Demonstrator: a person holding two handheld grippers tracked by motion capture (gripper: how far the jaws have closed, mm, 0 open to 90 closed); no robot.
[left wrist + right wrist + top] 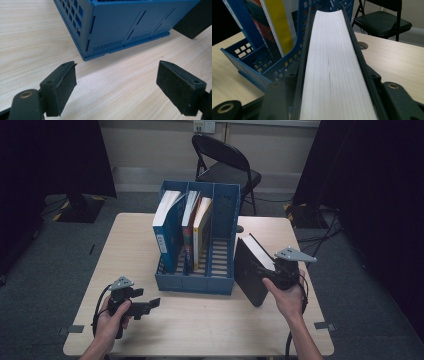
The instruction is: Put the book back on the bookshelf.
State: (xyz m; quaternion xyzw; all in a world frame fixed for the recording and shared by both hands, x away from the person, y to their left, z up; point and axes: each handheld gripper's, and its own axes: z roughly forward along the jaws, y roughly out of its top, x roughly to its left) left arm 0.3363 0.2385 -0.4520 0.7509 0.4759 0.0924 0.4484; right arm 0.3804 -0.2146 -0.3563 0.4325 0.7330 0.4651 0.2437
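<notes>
A blue three-slot file rack stands mid-table with a blue book in its left slot, a red book and a yellow book in the middle slot; the right slot is empty. My right gripper is shut on a black-covered book held upright just right of the rack, its white page edge facing me between the jaws. My left gripper stands open near the front left, pointing at the rack's front corner, nothing between its pads.
The light wooden table has free room in front of the rack and at its left. A black folding chair stands behind the table. A cable hole lies in the tabletop past the book. Dark curtains hang at both sides.
</notes>
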